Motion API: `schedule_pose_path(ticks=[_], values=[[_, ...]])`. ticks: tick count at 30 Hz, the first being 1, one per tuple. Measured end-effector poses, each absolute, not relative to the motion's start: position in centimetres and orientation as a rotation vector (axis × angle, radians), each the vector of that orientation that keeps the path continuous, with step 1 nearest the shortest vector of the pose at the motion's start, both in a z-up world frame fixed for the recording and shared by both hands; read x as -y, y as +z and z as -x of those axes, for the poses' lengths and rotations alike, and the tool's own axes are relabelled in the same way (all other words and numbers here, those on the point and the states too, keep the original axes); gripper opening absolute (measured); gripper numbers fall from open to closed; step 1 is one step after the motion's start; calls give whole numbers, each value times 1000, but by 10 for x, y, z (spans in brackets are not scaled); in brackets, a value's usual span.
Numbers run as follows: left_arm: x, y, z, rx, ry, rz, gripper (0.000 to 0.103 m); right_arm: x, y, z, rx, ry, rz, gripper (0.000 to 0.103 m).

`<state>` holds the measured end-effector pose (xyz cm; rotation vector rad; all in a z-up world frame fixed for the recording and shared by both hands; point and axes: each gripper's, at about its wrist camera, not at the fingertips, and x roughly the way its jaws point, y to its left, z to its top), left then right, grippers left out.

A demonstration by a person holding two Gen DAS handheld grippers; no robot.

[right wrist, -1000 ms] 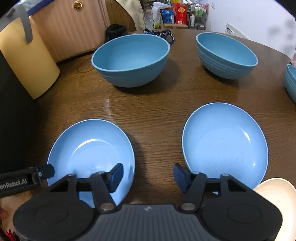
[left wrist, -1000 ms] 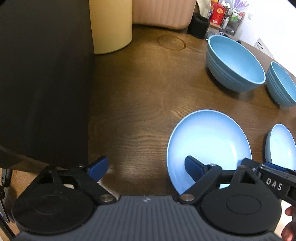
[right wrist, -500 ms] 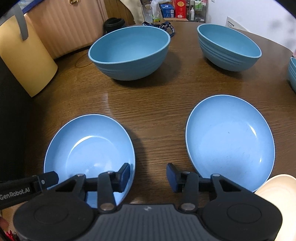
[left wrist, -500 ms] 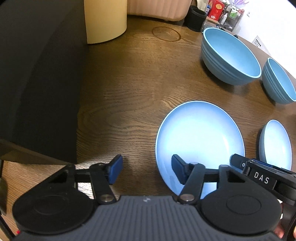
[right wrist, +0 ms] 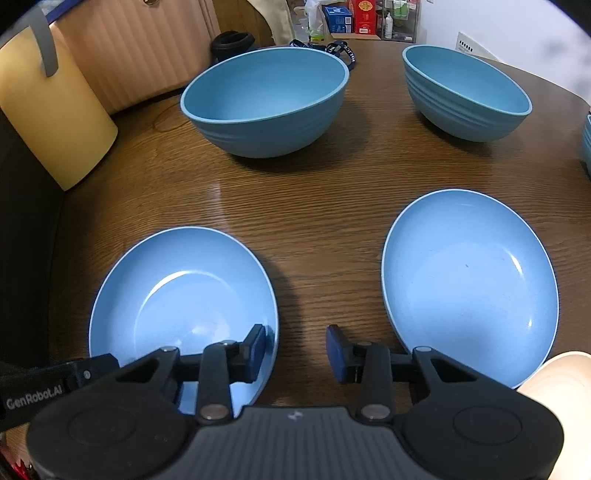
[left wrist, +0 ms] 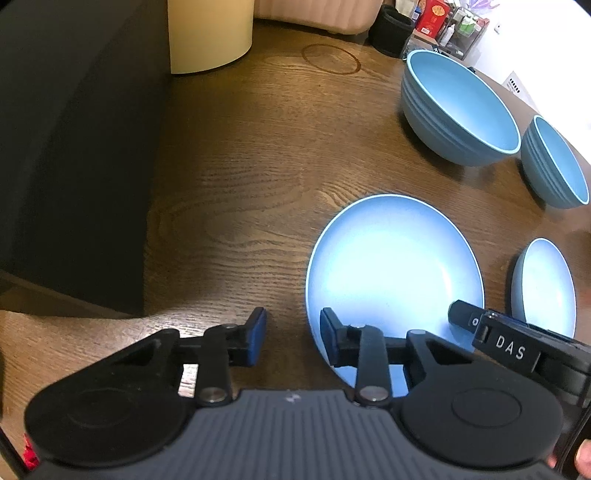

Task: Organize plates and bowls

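My left gripper [left wrist: 293, 338] hung over the near-left rim of the left blue plate [left wrist: 391, 273], jaws closing to a narrow gap. The rim ran between the pads, one finger over bare wood, the other over the plate; can't tell if the pads pressed on it yet. My right gripper [right wrist: 295, 350] was over the same plate's [right wrist: 177, 299] near-right rim, jaws also closing and narrow. Left finger sat above the plate, right finger above the table; contact not clear.

Second blue plate [right wrist: 469, 284] lay on the wooden table [right wrist: 314, 199] to the right, apart from the first. Two blue bowls sat further back: large bowl [right wrist: 266, 99] behind the left plate, smaller bowl [right wrist: 465, 92] behind the right one. A cream dish [right wrist: 554, 376] touched the view's lower right edge. A yellow cylinder [left wrist: 208, 33] stood at the far left of the table.
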<state>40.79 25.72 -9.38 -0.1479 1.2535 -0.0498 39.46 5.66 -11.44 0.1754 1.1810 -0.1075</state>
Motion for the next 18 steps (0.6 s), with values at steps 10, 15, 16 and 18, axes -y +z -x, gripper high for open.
schedule_pose_path(ticks=[10,15,16,18], values=[[-255,-99,-414,-1259,-64,161,20,-59,-116,-396,-1178,-65,-192,18],[-253,-100,-414,-1252,-81,163,14,-58,-116,-395,-1175,-52,-211,11],[-253,-100,-414,-1252,-84,164,12,-59,-116,-396,-1173,-51,-215,10],[-253,-101,-415,-1253,-90,164,12,-60,-116,-394,-1168,-52,-211,10]])
